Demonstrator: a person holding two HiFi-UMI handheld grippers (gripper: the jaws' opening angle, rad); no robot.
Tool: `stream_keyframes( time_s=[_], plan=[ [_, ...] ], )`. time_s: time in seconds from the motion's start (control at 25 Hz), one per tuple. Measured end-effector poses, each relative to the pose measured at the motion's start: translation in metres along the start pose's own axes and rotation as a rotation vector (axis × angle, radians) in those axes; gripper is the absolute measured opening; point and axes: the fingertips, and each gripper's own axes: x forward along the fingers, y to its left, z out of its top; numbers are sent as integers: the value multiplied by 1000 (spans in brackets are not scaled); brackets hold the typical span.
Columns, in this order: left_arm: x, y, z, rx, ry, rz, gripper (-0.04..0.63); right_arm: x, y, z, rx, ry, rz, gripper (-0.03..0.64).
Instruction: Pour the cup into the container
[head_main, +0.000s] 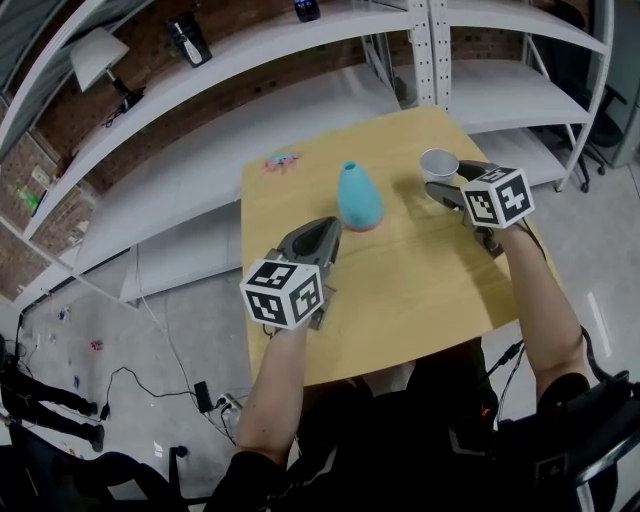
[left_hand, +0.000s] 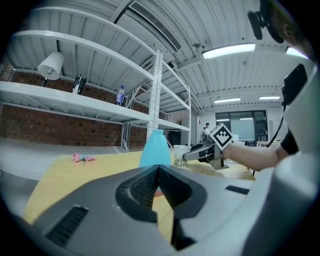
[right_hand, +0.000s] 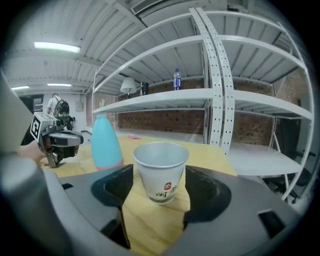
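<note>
A white paper cup (head_main: 438, 163) with red print stands upright on the wooden table (head_main: 400, 290) at its far right. In the right gripper view the cup (right_hand: 161, 171) sits between the jaws of my right gripper (right_hand: 159, 186), which stand open with a small gap on each side. From the head view, my right gripper (head_main: 450, 178) is just in front of the cup. A teal bottle-shaped container (head_main: 359, 196) stands upright at mid-table. My left gripper (head_main: 328, 228) points at it from the near left, jaws shut and empty, with the container (left_hand: 156, 148) straight ahead of them.
A small pink object (head_main: 282, 160) lies near the table's far left edge. White metal shelves (head_main: 250, 70) run behind the table and carry a lamp (head_main: 98, 55) and a bottle (right_hand: 176, 79). The table's near edge (head_main: 400, 360) is close to my body.
</note>
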Motion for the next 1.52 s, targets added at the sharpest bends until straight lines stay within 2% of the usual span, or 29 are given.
stream_keyframes(
  time_s=[0.32, 0.48, 0.6, 0.72, 0.8, 0.88, 1.12, 1.28, 1.52],
  plan=[
    [-7, -11, -4, -4, -9, -10, 0, -22, 0, 12, 36, -79, -39, 310],
    [-23, -13, 1, -8, -46, 11, 0, -40, 12, 15, 17, -100, -51, 309],
    [-34, -14, 12, 2, -78, 19, 0, -56, 24, 19, 35, -158, -56, 303],
    [-44, -17, 20, 7, -111, 24, 0, -66, 38, 20, 24, -207, -73, 145],
    [-49, -20, 23, 9, -126, 27, 0, -71, 48, 20, 20, -227, -68, 100],
    [-53, -24, 23, 8, -137, 27, 0, -77, 57, 20, 43, -260, -54, 14],
    [-62, -45, 18, -6, -159, 14, 0, -97, 86, 15, 52, -299, -3, 0],
    [-69, -59, 17, 8, -165, 8, 0, -114, 104, 5, 26, -299, -19, 1],
    [-91, -98, 7, -21, -167, 3, 0, -161, 115, -15, 68, -331, -26, 0]
  ],
)
